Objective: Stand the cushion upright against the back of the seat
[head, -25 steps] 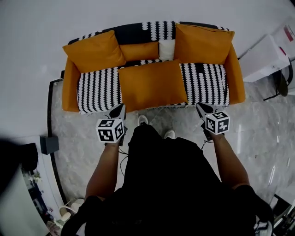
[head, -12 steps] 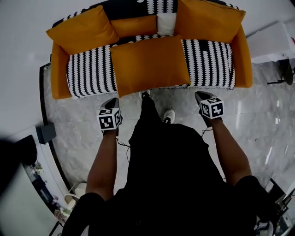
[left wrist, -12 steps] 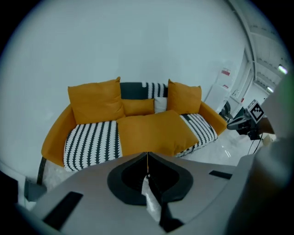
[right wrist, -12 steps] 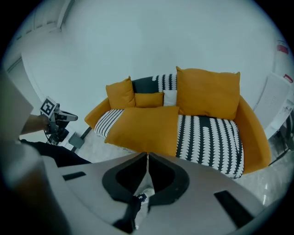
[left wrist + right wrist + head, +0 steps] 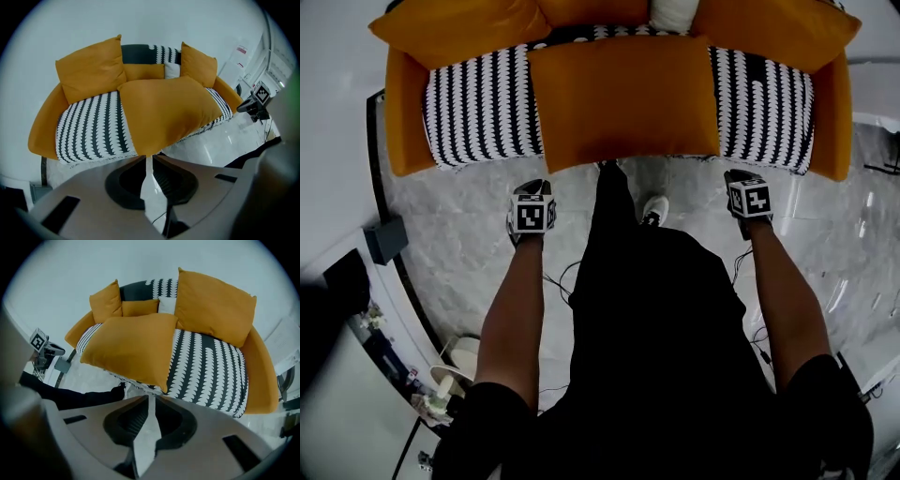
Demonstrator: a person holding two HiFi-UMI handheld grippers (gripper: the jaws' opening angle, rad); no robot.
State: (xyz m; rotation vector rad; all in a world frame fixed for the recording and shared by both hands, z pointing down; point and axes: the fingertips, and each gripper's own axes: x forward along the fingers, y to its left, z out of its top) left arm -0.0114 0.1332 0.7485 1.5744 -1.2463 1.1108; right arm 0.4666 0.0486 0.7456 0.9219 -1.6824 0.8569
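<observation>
Marble floor [image 5: 469, 244] below; left gripper [image 5: 534, 186], right gripper [image 5: 737, 176] clenched empty. Cushion [image 5: 623, 98] (likely soft, light) ahead of fingertips [image 5: 131, 404]: pinch near corners.

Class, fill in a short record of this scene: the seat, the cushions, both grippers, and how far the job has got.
Seat: sofa, orange arms, black-and-white striped seat
Lying flat: large orange cushion, mid-seat, reaching the front edge
Upright: left cushion and right cushion, leaning on the back
Left gripper: jaws shut, empty, in front of the sofa
Right gripper: jaws shut, empty, in front of the sofa
Job: not yet begun; large orange cushion untouched
</observation>
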